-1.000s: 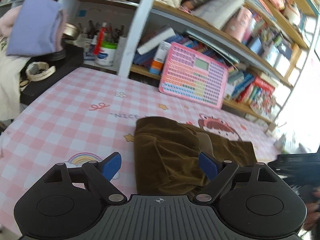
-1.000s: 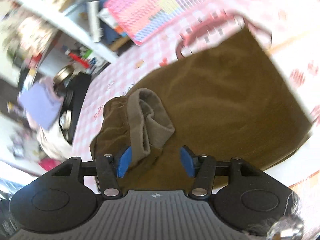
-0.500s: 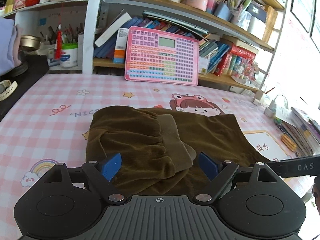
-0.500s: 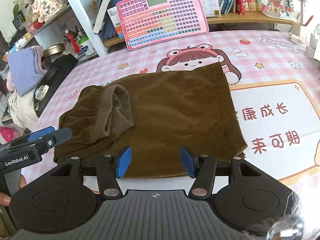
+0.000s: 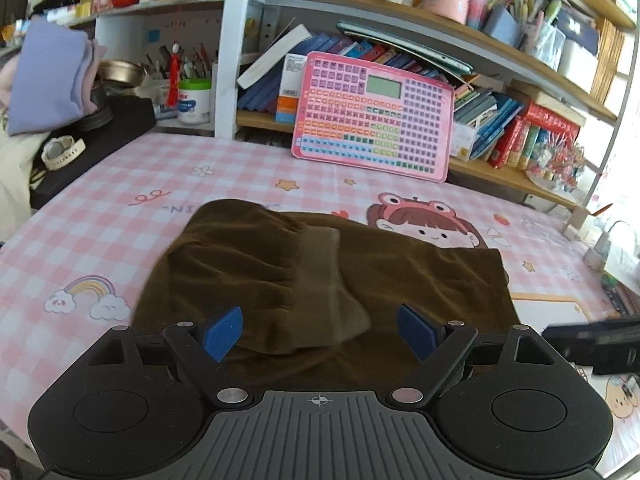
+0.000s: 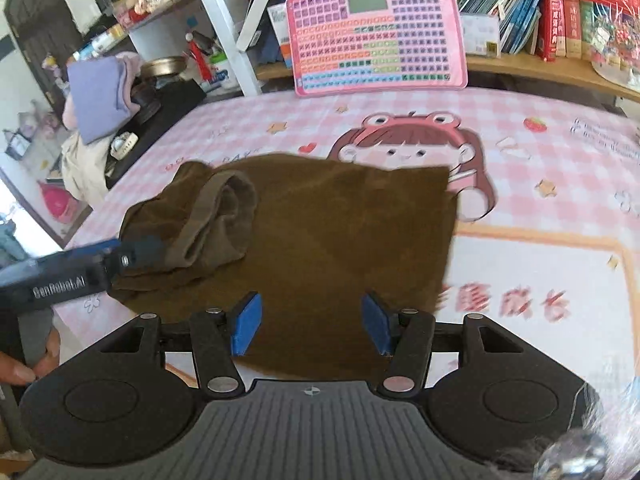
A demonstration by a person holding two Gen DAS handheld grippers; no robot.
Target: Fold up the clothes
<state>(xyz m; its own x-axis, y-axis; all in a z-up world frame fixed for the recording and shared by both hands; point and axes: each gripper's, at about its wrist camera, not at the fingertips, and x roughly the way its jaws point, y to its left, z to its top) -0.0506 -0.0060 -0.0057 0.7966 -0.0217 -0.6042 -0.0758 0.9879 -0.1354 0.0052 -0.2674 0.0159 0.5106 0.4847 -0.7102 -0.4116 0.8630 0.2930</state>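
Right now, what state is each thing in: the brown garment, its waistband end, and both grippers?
Brown garment: lying on the pink checked cloth, partly folded, gripped by nothing.
Waistband end: flipped back over the garment, bunched, not flat.
Left gripper: open wide, above the bunched end, pads clear of the fabric.
Right gripper: jaws opening, above the near edge, nothing pinched.

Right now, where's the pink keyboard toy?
The pink keyboard toy stands at the back of the table, leaning against the bookshelf, beyond the brown garment. It appears top centre in both wrist views.
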